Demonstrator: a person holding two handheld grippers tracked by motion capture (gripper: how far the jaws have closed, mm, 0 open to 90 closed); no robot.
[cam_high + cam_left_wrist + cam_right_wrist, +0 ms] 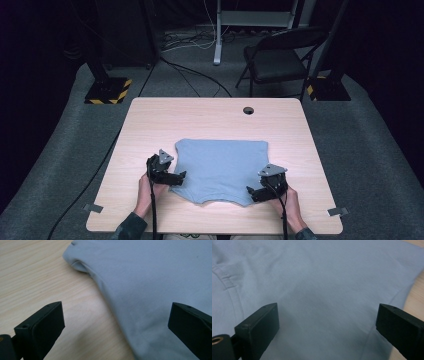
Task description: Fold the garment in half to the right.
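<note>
Your light blue shirt (220, 167) lies flat in the middle of the table (150, 125). Both claws are released: the left gripper (181, 176) at its left edge, the right gripper (251, 191) at its near right corner. You are about to grasp; next, lower both onto the cloth and clench.

A folded light-blue shirt (220, 169) is lying on the wooden table (150, 120) while the left gripper (176, 176) and the right gripper (253, 191) are resting at its near corners, a black chair (280, 55) standing beyond.
</note>
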